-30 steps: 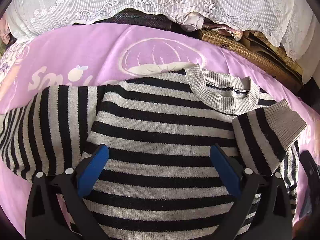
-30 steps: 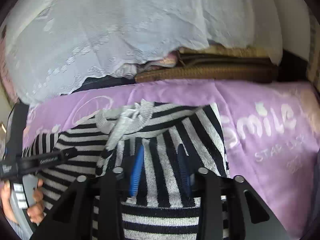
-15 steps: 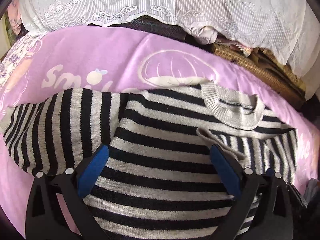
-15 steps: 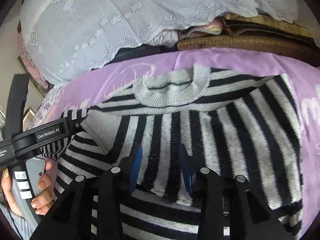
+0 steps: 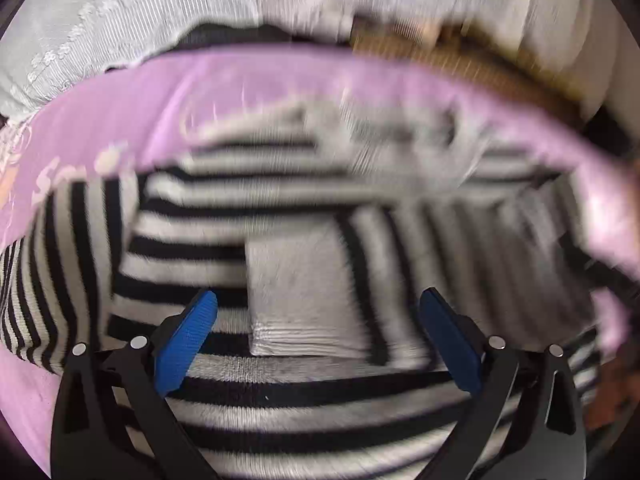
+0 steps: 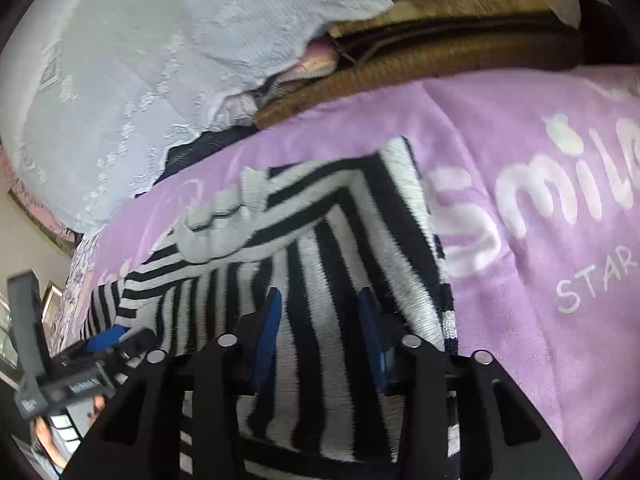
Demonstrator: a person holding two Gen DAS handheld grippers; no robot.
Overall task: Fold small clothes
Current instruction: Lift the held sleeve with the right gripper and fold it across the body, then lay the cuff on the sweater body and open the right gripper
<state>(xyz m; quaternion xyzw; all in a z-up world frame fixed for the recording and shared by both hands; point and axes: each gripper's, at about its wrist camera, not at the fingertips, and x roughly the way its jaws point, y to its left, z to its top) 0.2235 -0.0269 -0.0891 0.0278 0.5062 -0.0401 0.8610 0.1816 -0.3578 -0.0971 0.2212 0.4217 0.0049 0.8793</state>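
Observation:
A small black-and-grey striped sweater [image 5: 304, 396] lies on a purple blanket [image 5: 192, 92]. Its right sleeve is folded across the chest, with the grey cuff [image 5: 296, 300] lying flat in the middle. The left sleeve [image 5: 52, 280] is still spread out to the left. My left gripper [image 5: 320, 340] is open and empty, hovering over the chest near the cuff. In the right wrist view, my right gripper [image 6: 320, 336] hovers over the folded sleeve [image 6: 316, 280], its jaws partly apart with nothing pinched between them. The grey collar [image 6: 216, 232] shows beyond it. The left wrist view is motion-blurred.
The purple blanket [image 6: 540, 240] with white "Smile" lettering extends to the right. White lace fabric [image 6: 160, 60] and a brown woven mat [image 6: 420, 64] lie along the far edge. The other hand-held gripper [image 6: 68, 384] shows at the lower left of the right wrist view.
The right sleeve has been laid across the chest and let go; the right gripper's jaws have opened. The left gripper has swung right, over the cuff.

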